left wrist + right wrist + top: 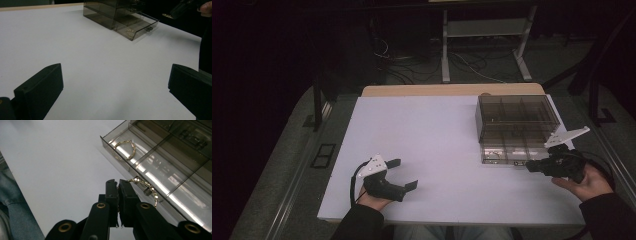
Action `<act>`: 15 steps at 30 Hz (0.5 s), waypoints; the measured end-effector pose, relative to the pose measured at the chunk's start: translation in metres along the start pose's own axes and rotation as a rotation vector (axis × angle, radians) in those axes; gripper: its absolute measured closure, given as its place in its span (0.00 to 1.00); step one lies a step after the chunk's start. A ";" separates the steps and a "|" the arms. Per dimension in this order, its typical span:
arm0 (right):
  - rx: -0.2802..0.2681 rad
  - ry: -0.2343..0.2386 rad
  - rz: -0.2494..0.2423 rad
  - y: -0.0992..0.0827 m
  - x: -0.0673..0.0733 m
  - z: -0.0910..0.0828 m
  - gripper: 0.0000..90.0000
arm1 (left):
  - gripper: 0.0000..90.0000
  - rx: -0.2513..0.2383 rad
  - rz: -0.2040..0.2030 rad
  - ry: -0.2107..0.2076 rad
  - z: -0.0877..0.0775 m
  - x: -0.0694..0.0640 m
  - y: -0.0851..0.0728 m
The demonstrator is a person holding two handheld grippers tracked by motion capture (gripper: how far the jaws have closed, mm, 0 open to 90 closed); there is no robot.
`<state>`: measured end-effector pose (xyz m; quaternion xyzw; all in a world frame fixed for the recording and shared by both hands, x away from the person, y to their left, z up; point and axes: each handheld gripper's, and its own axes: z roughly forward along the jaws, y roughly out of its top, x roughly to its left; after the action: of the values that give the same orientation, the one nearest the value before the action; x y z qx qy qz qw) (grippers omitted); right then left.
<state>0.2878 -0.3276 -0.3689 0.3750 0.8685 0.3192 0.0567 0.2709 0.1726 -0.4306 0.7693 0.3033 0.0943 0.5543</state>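
Note:
A smoky clear drawer box (517, 117) stands at the right of the white table (432, 130), with its bottom drawer (507, 154) pulled out toward me. My right gripper (118, 183) is shut on a gold chain bracelet (147, 186), which loops to the right just above the drawer's front edge. A second gold bracelet (125, 148) lies in the drawer's left compartment. In the high view the right gripper (532, 166) hovers at the drawer's front right corner. My left gripper (406, 173) rests open near the table's front left, nothing between its jaws (115, 85).
The box (117, 15) and its open drawer (136, 27) sit far across the table from the left gripper. Beyond the table's wooden far edge (452, 90) are a desk frame and cables on the floor. The table's front edge runs close to my forearms.

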 end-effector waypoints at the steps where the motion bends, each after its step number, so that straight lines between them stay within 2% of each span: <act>1: 0.002 -0.001 0.000 0.002 0.000 -0.001 0.95 | 0.00 0.000 0.000 -0.001 0.000 0.000 0.000; 15: -0.011 -0.013 -0.037 0.024 0.004 -0.010 0.95 | 0.00 -0.001 -0.001 -0.001 0.000 0.000 0.000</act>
<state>0.2964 -0.3181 -0.3458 0.3604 0.8731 0.3206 0.0704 0.2708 0.1727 -0.4305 0.7690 0.3034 0.0940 0.5548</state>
